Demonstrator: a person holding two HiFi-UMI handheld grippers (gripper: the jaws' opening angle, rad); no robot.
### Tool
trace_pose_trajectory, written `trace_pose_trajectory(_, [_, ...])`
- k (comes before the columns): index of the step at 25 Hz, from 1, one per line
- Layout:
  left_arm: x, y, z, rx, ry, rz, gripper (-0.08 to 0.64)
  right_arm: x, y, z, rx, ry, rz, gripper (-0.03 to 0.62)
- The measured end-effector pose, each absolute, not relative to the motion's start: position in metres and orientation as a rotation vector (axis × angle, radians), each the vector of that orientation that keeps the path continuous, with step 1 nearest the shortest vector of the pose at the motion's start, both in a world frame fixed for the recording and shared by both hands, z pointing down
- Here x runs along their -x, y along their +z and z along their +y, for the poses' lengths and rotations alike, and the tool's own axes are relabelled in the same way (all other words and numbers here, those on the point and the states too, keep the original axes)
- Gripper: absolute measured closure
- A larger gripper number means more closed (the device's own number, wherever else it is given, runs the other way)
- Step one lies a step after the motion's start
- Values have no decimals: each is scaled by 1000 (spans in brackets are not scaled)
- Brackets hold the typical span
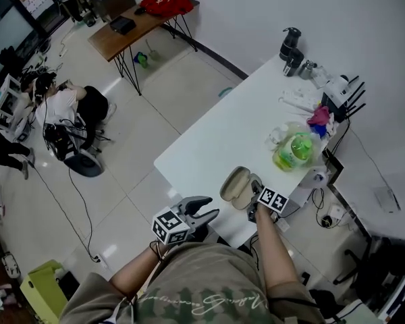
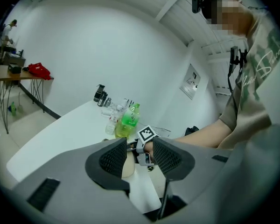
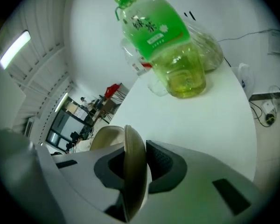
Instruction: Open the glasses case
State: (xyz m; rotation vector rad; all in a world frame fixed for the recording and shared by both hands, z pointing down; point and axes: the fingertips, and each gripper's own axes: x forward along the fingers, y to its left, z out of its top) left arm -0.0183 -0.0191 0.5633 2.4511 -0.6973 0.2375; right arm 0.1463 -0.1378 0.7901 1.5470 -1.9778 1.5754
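A beige glasses case [image 1: 235,185] stands open near the front edge of the white table [image 1: 216,130]. My right gripper [image 1: 252,194] is shut on one of its thin shells. In the right gripper view that shell [image 3: 134,171] stands on edge between the pads, and the other half [image 3: 104,137] lies to its left. My left gripper [image 1: 206,208] hangs open just off the table's edge, left of the case, with nothing between its fingers. The left gripper view looks between its open jaws [image 2: 139,148] at a part of the case [image 2: 127,163] and the right gripper's marker cube [image 2: 147,135].
A green bottle [image 1: 295,151] with clear plastic wrapping stands behind the case. Dark bottles [image 1: 290,46], a power strip [image 1: 298,102] and a router [image 1: 341,93] line the table's far end. A person sits on the floor [image 1: 67,103] at far left.
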Motion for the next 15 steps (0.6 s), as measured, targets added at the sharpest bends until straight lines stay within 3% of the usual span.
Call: trace_pose_trajectory(15, [25,562,-12,-2403,198,-707,387,-153,839,-142,-1657,1737,-1793,531])
